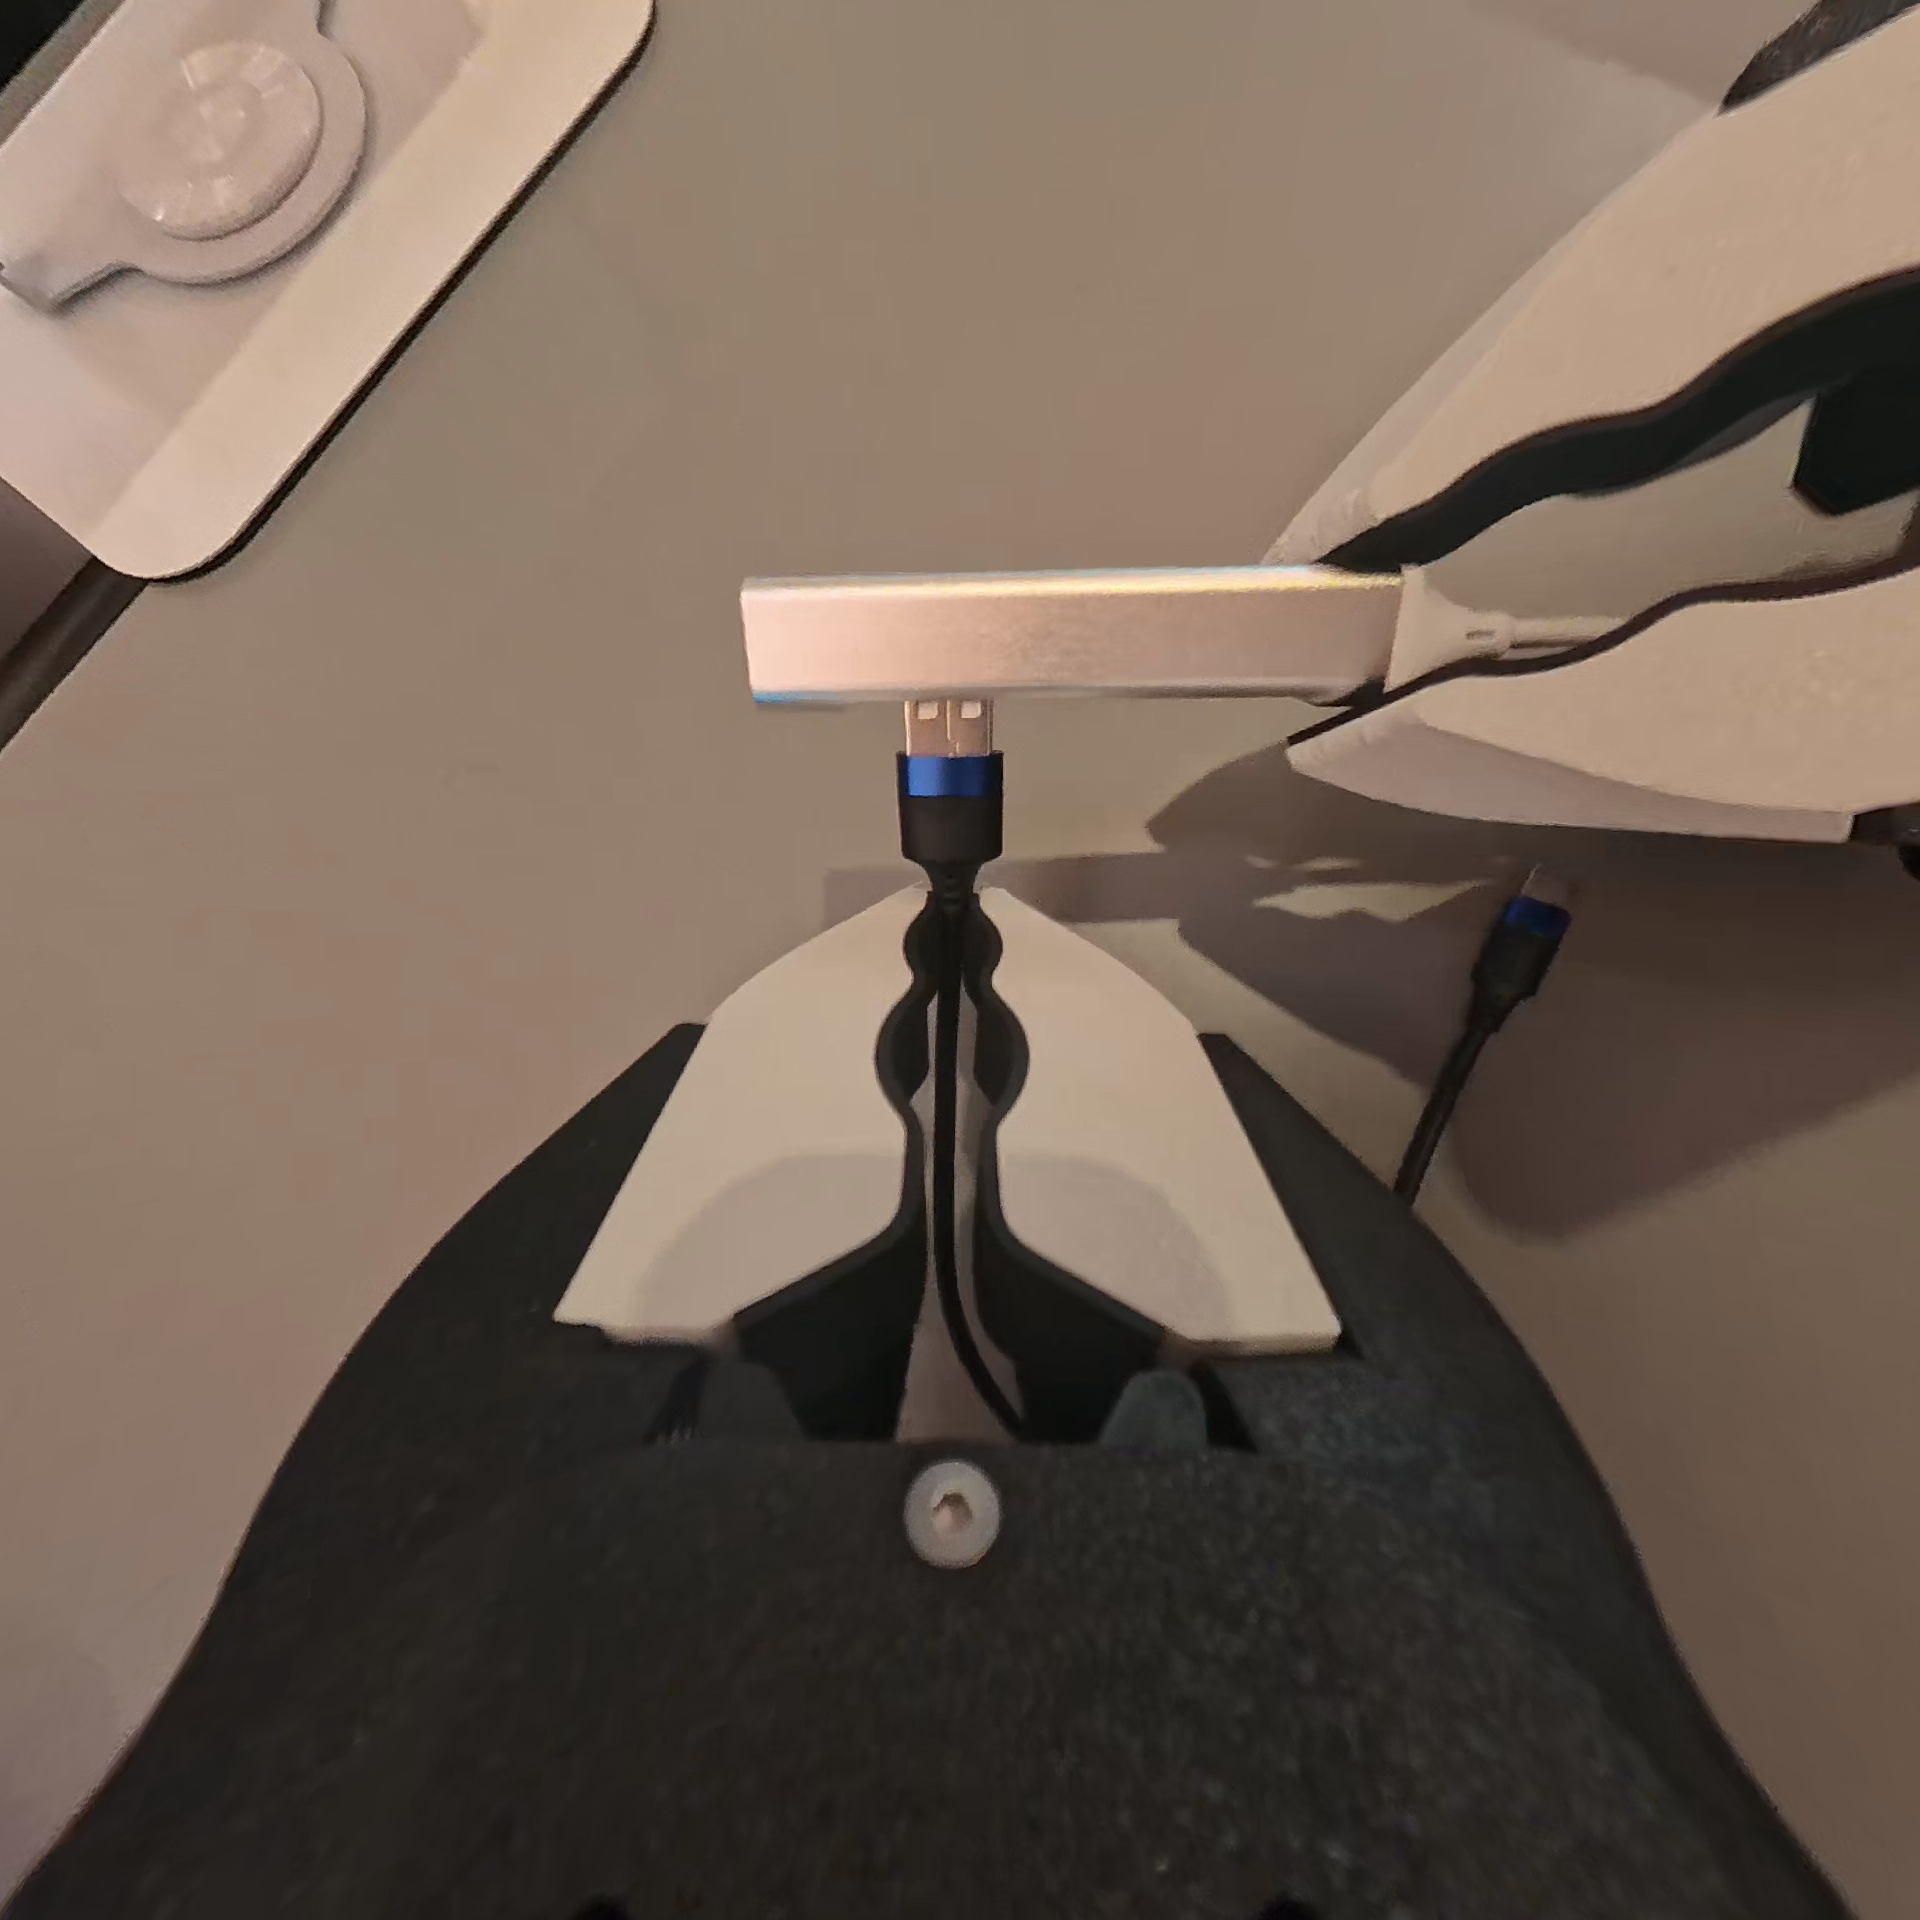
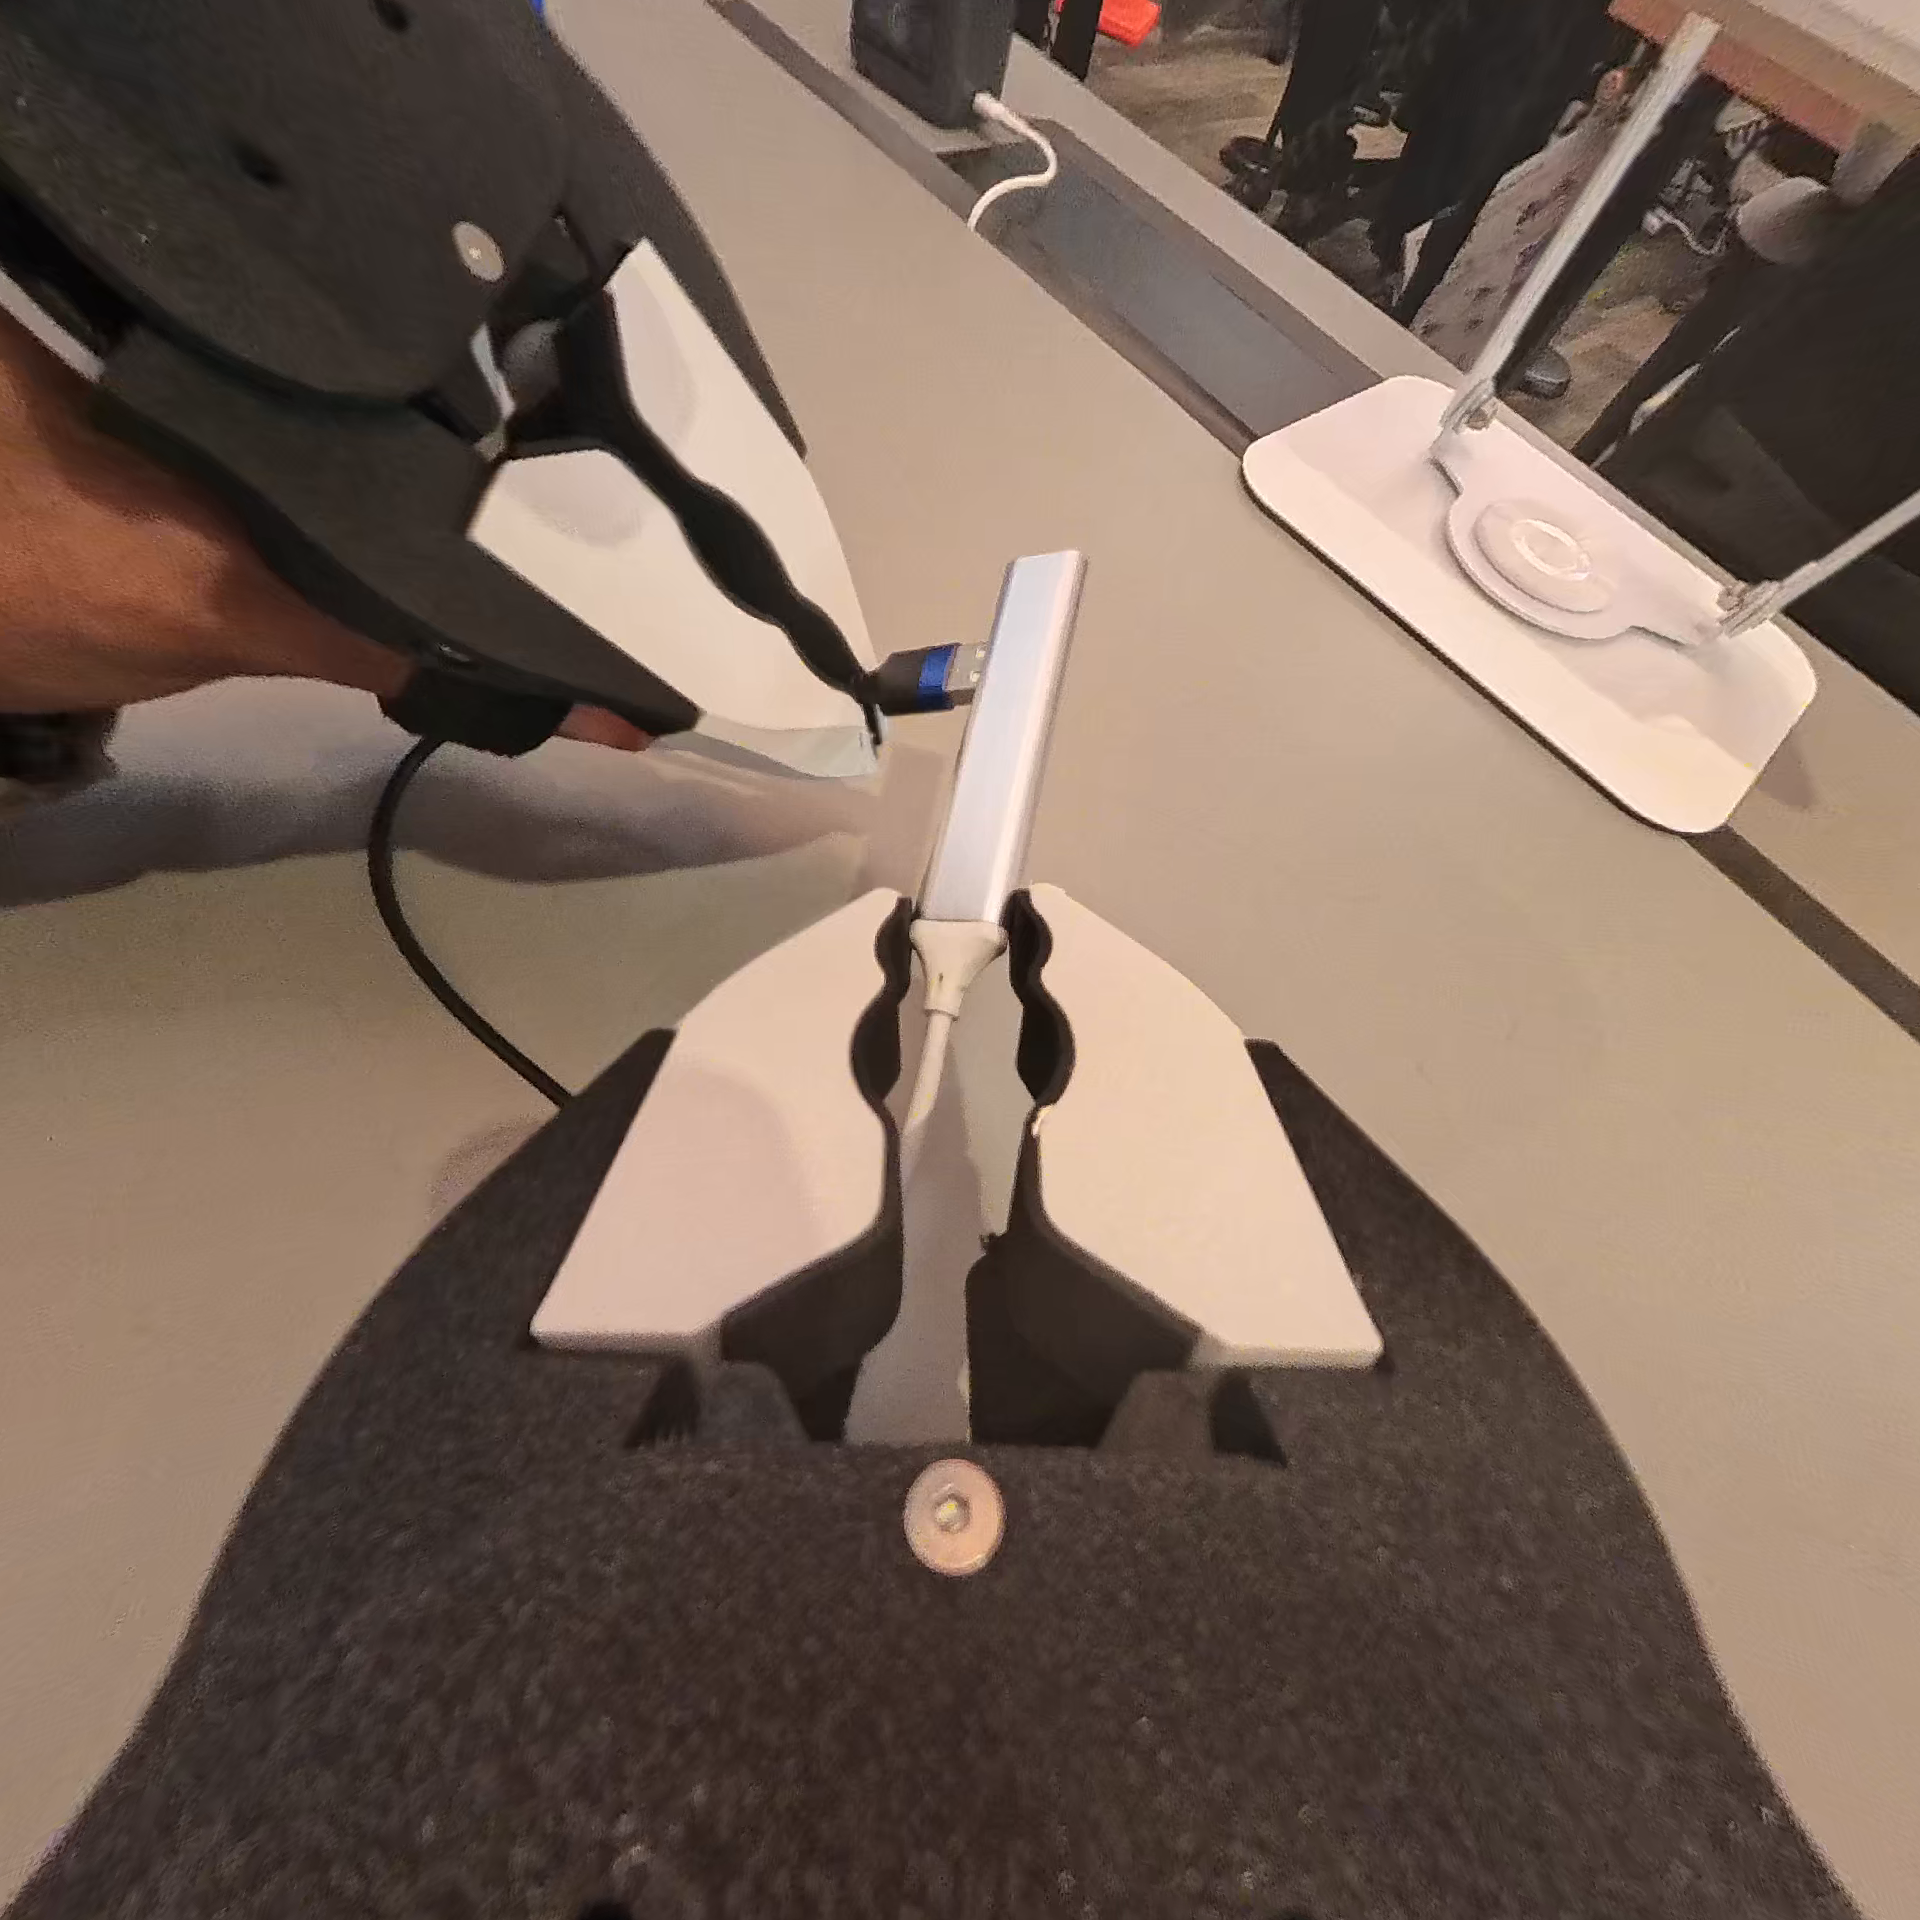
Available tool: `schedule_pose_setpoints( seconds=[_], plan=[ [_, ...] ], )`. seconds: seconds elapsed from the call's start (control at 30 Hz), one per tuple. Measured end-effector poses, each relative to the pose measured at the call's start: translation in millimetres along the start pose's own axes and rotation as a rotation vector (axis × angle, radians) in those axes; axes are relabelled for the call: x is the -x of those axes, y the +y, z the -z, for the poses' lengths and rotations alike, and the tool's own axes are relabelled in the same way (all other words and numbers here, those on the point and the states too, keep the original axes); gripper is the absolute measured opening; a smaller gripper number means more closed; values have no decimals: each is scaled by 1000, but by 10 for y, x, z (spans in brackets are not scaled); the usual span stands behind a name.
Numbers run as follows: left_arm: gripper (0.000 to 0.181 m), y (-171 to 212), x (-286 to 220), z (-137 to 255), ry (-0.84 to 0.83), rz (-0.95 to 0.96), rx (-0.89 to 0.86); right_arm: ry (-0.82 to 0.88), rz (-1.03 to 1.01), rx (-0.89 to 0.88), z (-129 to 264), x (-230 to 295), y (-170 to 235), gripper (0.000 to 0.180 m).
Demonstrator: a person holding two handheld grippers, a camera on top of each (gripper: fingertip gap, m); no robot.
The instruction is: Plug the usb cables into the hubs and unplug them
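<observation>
My left gripper (image 1: 951,896) is shut on a black USB cable just behind its blue-collared plug (image 1: 949,774). The plug's metal tip touches the long side of a silver hub (image 1: 1060,634); most of the metal shell still shows. My right gripper (image 2: 961,914) is shut on the hub's white cable end and holds the hub (image 2: 1013,727) above the table, pointing away. In the right wrist view the left gripper (image 2: 868,707) comes in from the left with the plug (image 2: 930,675) against the hub's side. The right gripper (image 1: 1382,613) shows at the right of the left wrist view.
A second blue-collared plug (image 1: 1527,925) on a black cable lies on the grey table at the right. A white stand base (image 2: 1527,603) with metal rods stands at the far right, and shows in the left wrist view (image 1: 260,260). A dark cable channel (image 2: 1143,249) with a white cord runs along the back. Spacing between my two grippers at the tips: around 6 cm.
</observation>
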State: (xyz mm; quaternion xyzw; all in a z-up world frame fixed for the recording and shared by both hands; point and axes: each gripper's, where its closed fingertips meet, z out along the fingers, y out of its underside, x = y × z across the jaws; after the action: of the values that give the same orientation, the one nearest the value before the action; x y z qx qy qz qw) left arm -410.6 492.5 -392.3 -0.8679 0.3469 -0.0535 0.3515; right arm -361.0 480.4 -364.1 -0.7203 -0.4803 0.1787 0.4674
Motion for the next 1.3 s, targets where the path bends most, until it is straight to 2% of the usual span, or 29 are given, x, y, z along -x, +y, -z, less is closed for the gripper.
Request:
schedule_pose_setpoints(
  seconds=[0.1, 0.23, 0.63, 0.9, 1.3],
  plan=[
    [3, 73, 6, -42, -54, -92, 67, 16, 80, 25, -9, 42, 13, 17],
    [2, 37, 8, -7, -50, -95, 41, 0, 96, 42, -1, 34, 33, 18],
    [2, 83, 5, 27, -90, -260, 91, -67, 178, 59, 22, 117, 58, 18],
    [3, 39, -10, 37, -41, -193, 44, -94, 121, 36, 47, 93, 12, 19],
    [3, 101, -19, -11, -27, -157, 71, -91, 59, 72, 17, 80, 58, 19]
  ],
)
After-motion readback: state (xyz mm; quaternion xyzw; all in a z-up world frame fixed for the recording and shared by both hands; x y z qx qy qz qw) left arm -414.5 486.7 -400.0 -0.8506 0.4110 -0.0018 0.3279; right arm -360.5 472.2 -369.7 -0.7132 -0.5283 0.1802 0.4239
